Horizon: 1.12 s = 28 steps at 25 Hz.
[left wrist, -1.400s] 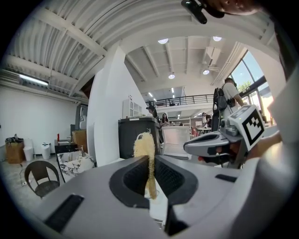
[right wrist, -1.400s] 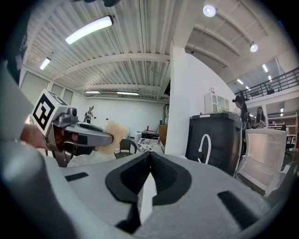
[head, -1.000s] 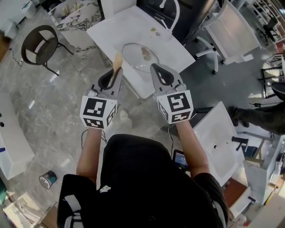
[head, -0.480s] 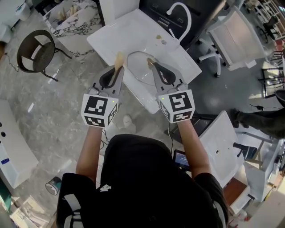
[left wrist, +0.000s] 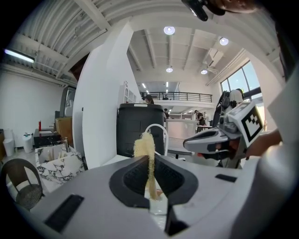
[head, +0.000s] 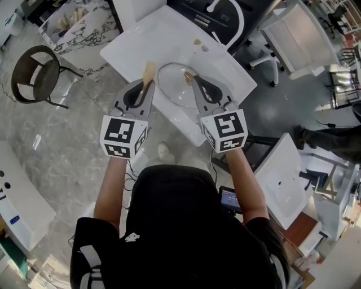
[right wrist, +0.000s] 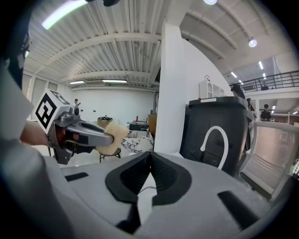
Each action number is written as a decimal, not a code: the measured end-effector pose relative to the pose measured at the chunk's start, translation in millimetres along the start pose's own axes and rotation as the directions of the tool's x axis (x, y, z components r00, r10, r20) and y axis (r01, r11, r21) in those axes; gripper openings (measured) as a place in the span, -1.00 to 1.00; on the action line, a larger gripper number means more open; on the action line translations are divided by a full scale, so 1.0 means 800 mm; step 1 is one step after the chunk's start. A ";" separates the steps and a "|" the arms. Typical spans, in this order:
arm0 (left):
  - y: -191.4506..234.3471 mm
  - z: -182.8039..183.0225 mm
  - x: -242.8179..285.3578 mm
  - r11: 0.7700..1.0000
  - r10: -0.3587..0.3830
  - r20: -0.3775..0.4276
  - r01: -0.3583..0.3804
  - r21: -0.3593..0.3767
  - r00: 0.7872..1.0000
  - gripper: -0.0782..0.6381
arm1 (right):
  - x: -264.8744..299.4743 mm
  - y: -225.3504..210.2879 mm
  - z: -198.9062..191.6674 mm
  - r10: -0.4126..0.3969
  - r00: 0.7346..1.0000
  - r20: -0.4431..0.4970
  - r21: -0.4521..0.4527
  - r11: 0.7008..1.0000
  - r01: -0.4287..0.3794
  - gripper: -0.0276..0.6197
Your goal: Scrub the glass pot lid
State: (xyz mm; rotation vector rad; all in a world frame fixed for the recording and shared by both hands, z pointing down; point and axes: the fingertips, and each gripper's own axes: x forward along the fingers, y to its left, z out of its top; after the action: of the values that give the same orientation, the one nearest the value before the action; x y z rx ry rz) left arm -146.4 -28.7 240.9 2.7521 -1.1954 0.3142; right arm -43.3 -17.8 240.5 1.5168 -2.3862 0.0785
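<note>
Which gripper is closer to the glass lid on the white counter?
Right. In the head view, the right gripper, jaws shut and empty, points over the right side of the glass lid. The left gripper, clamping a sponge, is just off its left rim.

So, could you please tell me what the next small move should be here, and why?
Probably ease the left gripper rightward and down until its yellow sponge meets the glass pot lid; the clamped sponge appears just short of the lid's left rim.

Brightly, evenly lit from ceiling lamps (left wrist: 169, 30) and a strip light (right wrist: 65, 13); crisp in head view, fisheye-bent and dark-cornered in both gripper views.
</note>
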 end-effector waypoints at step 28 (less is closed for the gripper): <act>-0.025 -0.092 0.119 0.994 0.018 -0.184 -0.038 -0.104 0.983 -0.73 | 0.051 -0.090 -0.152 0.171 0.954 -0.245 0.085 0.984 -0.155 -0.92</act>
State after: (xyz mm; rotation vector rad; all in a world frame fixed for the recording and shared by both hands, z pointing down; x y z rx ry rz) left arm -78.3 -67.9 334.5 2.5537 -1.1691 0.4803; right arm 33.1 -59.8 359.0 1.2483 -2.3161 0.3667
